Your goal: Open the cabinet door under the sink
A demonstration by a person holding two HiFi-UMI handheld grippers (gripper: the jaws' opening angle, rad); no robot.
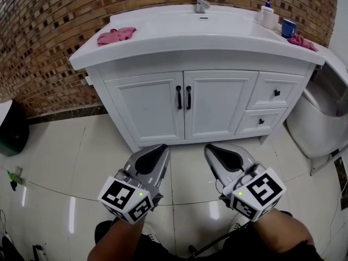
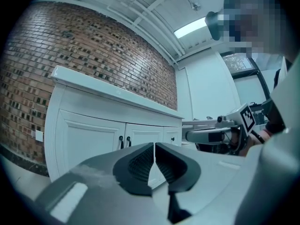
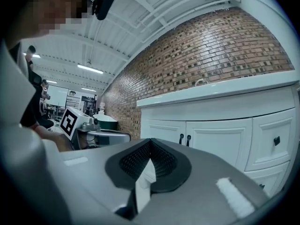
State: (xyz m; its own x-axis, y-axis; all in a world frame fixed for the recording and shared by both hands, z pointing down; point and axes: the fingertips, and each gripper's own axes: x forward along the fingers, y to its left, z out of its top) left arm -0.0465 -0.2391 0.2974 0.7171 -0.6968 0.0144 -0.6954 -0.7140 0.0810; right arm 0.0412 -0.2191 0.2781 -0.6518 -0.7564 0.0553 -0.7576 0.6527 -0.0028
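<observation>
The white vanity cabinet (image 1: 163,64) stands against a brick wall. Its two doors meet in the middle, the left door (image 1: 145,107) and the right door (image 1: 217,105), each with a black vertical handle (image 1: 178,97) beside the seam. My left gripper (image 1: 162,148) and right gripper (image 1: 209,148) hover side by side over the tiled floor, a short way in front of the doors and touching nothing. Both point level at the cabinet with jaws together and nothing between them. The handles (image 2: 124,141) show ahead of the left gripper (image 2: 154,146), and the handles (image 3: 184,139) ahead of the right gripper (image 3: 150,144).
Two drawers (image 1: 274,94) sit right of the doors. On the countertop lie a pink cloth (image 1: 116,35), a faucet (image 1: 201,3), a soap bottle (image 1: 266,15), a blue cup (image 1: 288,28) and another pink cloth (image 1: 300,41). A white appliance (image 1: 318,116) stands at the right, a dark bin (image 1: 11,135) at the left.
</observation>
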